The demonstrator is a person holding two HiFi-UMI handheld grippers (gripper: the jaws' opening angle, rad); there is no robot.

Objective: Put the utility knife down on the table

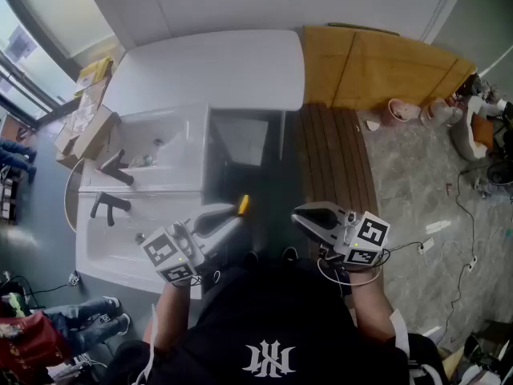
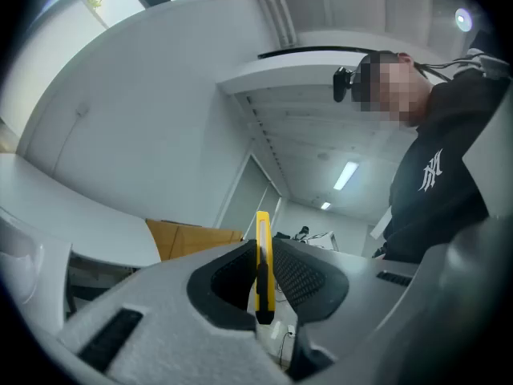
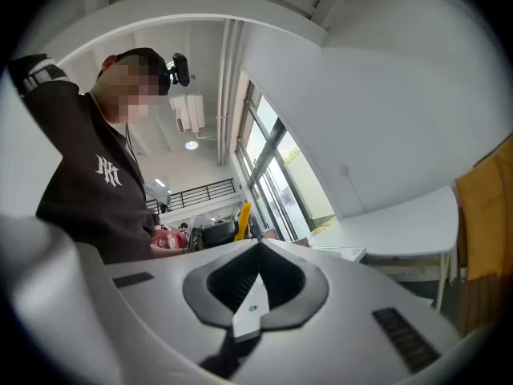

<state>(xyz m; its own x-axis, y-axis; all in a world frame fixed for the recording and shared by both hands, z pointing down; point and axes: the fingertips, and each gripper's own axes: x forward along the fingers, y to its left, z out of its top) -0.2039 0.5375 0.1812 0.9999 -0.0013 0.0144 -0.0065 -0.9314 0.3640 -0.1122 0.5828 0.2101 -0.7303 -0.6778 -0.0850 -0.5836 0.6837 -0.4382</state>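
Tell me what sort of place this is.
Probably an office or workshop room rather than a home: a large white round-cornered table, tall metal-framed glass windows, a long ceiling strip light, and a grey tiled floor.

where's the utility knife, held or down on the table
Held: the left gripper is shut on the utility knife, upright between its jaws.

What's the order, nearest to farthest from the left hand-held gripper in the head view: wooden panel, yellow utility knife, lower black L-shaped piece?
1. The yellow utility knife, clamped in the left hand-held gripper itself.
2. The lower black L-shaped piece, off to its left.
3. The wooden panel, far off at the upper right.
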